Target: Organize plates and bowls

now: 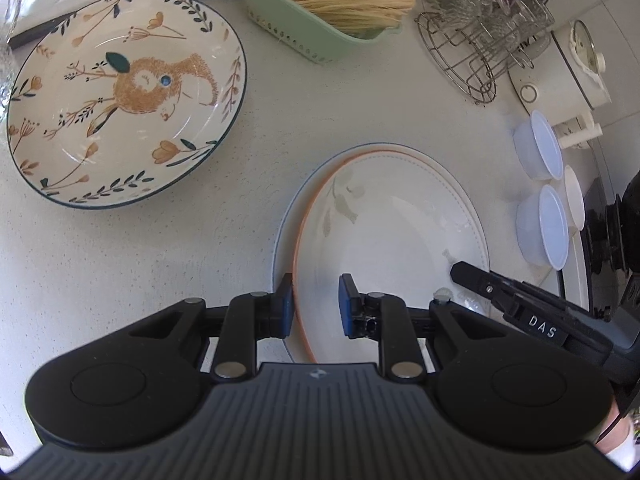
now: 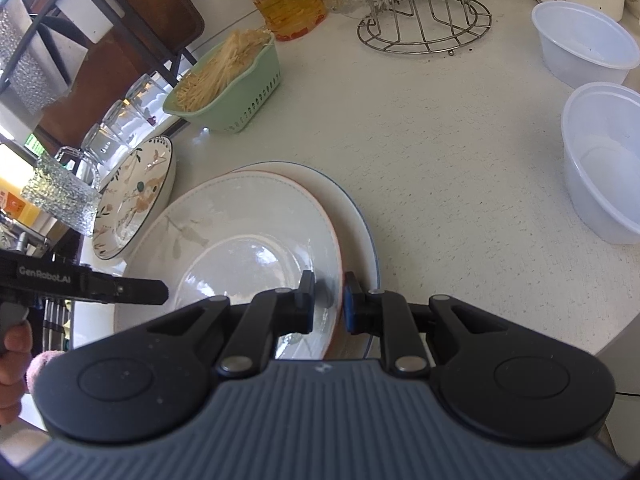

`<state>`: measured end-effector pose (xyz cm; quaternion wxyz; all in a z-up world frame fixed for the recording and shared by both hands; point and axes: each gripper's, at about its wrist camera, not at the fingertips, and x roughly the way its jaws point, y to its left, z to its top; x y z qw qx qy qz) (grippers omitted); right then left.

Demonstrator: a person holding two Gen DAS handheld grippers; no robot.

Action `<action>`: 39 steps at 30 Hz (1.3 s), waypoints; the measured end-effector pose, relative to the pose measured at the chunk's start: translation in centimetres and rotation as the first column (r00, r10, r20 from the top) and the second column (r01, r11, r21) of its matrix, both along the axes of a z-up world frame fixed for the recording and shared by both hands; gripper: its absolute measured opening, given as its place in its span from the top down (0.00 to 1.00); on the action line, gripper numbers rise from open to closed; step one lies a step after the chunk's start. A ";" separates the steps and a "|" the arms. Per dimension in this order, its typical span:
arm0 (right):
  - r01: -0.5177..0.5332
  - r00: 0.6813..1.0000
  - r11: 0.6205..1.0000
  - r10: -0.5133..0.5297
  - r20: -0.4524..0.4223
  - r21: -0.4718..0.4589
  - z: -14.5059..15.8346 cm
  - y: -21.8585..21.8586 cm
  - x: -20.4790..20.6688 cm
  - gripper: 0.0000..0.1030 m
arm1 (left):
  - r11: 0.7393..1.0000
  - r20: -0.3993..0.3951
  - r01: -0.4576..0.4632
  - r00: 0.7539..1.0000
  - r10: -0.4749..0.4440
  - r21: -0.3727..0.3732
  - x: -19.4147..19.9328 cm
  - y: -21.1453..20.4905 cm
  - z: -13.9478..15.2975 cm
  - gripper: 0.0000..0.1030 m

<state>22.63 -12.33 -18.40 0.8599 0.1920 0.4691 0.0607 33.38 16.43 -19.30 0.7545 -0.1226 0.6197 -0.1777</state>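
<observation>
White speckled table (image 1: 168,264) carries everything.

Patterned plate (image 1: 126,96), with orange flower and animal print and a dark green rim, lies flat on the table well ahead and left of the left tool (image 1: 315,306); nothing touches it. In the right wrist view the same plate sits far left of the right tool (image 2: 328,304), beside a textured glass (image 2: 60,196).

Two plates are stacked directly under both tools. The blue-rimmed plate (image 2: 362,216) is at the bottom, with the orange-rimmed plate (image 1: 392,232) on top, offset so the lower rim shows on one side.

Green basket (image 1: 288,28) of pale noodles stands far ahead of the left tool. Wire rack (image 2: 424,24) stands far ahead of the right tool, glassware behind it. An oil bottle (image 2: 286,0) with a red cap stands between basket and rack.

Two translucent plastic bowls (image 2: 600,160) stand ahead and right of the right tool, apart from the plate stack.

Left tool: narrow gap, one blue pad outside the orange rim and the other inside over the plate well; whether both pads press the rim I cannot tell.

Right tool: nearly closed, pinching the orange-rimmed plate's rim on the opposite side, one pad inside and one outside.

A hand (image 2: 14,364) holds the left tool's handle.
</observation>
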 end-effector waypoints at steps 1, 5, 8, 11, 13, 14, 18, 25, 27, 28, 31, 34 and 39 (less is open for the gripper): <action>0.000 1.000 1.000 0.000 0.006 -0.003 0.0 0.0 -0.1 0.82 | 1.000 -0.003 -0.010 1.000 0.010 -0.004 0.1 0.2 0.1 0.76; 0.007 1.000 1.000 -0.006 0.027 -0.010 0.2 0.0 -0.1 0.82 | 1.000 0.004 -0.028 1.000 0.028 0.003 0.4 0.6 0.8 0.76; 0.020 0.999 1.000 -0.020 0.045 -0.015 0.4 -0.1 -0.1 0.82 | 0.999 0.021 -0.027 0.999 0.027 0.020 0.4 0.7 1.5 0.76; 0.025 0.997 0.999 -0.022 0.074 -0.040 1.0 -0.1 -0.2 0.83 | 0.999 0.038 -0.039 0.999 0.037 0.037 0.5 1.1 2.2 0.76; 0.035 0.996 0.999 -0.031 0.083 -0.036 1.2 -0.5 -0.2 0.85 | 0.999 0.056 -0.036 0.998 0.034 0.036 0.6 1.3 3.0 0.76; 0.041 0.996 0.999 -0.039 0.086 -0.023 1.2 -0.7 -0.2 0.84 | 0.999 0.073 -0.038 0.997 0.036 0.031 0.4 1.6 3.5 0.76; 0.040 0.994 0.999 -0.039 0.104 -0.011 1.7 -1.2 -0.5 0.85 | 0.998 0.095 -0.051 0.994 0.047 0.040 0.0 2.2 4.6 0.76; 0.030 0.985 0.999 -0.025 0.172 -0.023 4.7 -1.3 -1.4 0.85 | 0.996 0.164 -0.087 0.983 0.081 0.029 -1.2 1.4 7.0 0.76; 0.024 0.979 0.999 -0.018 0.202 -0.028 5.8 -1.3 -1.7 0.85 | 0.995 0.198 -0.093 0.977 0.083 0.042 -1.7 0.8 8.2 0.76; 0.024 0.976 0.999 -0.017 0.217 -0.031 6.5 -1.4 -1.9 0.85 | 0.995 0.216 -0.093 0.973 0.080 0.048 -1.9 0.6 8.6 0.76; 0.025 0.964 0.999 -0.016 0.264 -0.031 8.4 -1.5 -2.6 0.85 | 0.993 0.265 -0.100 0.961 0.078 0.068 -2.8 -0.1 10.3 0.76; 0.026 0.954 0.999 -0.017 0.299 -0.026 9.8 -1.8 -3.3 0.85 | 0.991 0.296 -0.116 0.951 0.093 0.061 -3.7 -0.4 11.7 0.76; 0.008 0.940 1.000 0.001 0.340 -0.025 11.4 -2.5 -5.0 0.85 | 0.984 0.319 -0.146 0.942 0.107 0.101 -5.1 -1.4 12.0 0.76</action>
